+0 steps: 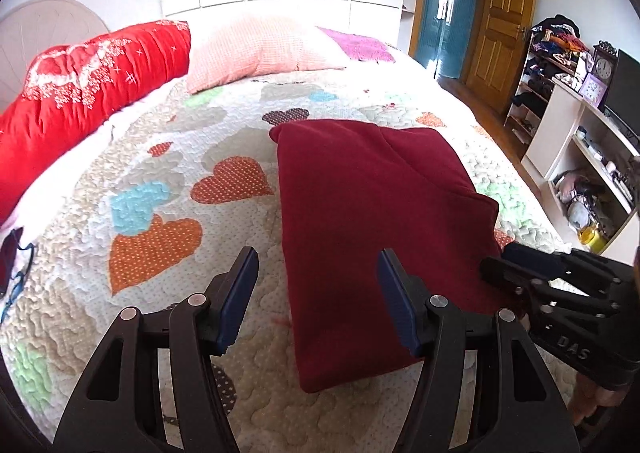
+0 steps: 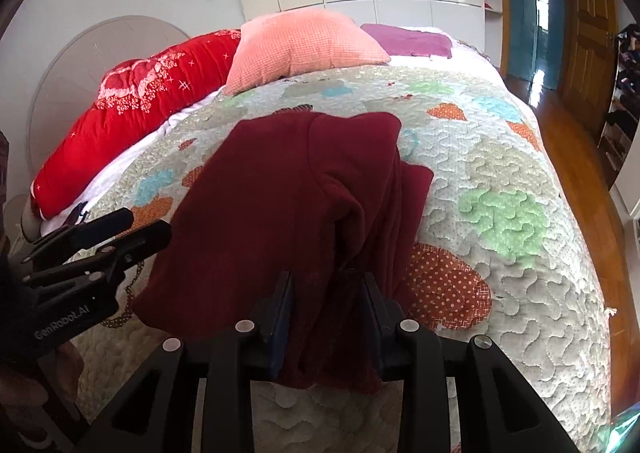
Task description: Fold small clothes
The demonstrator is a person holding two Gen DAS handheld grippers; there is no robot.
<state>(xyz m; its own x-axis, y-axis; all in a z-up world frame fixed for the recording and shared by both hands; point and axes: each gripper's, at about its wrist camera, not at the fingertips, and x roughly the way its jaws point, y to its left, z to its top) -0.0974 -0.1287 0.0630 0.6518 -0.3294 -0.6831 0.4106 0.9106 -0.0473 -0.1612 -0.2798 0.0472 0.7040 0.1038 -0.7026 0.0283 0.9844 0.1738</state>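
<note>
Between the right gripper's (image 2: 326,309) jaws, maroon garment (image 2: 288,205) bunched.

Left wrist view: set low over the near edge of the bed (image 1: 168,157), faced across toward the pillows.
Right wrist view: set close above the near edge, faced alike.
Shared: the dark red garment (image 1: 360,205) (image 2: 288,205) and quilt are seen in both.

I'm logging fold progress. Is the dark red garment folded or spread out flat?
Folded, at least partly: the dark red garment lies doubled into a compact block with layered edges on the quilt, its near end bunched between the right gripper's jaws.
</note>
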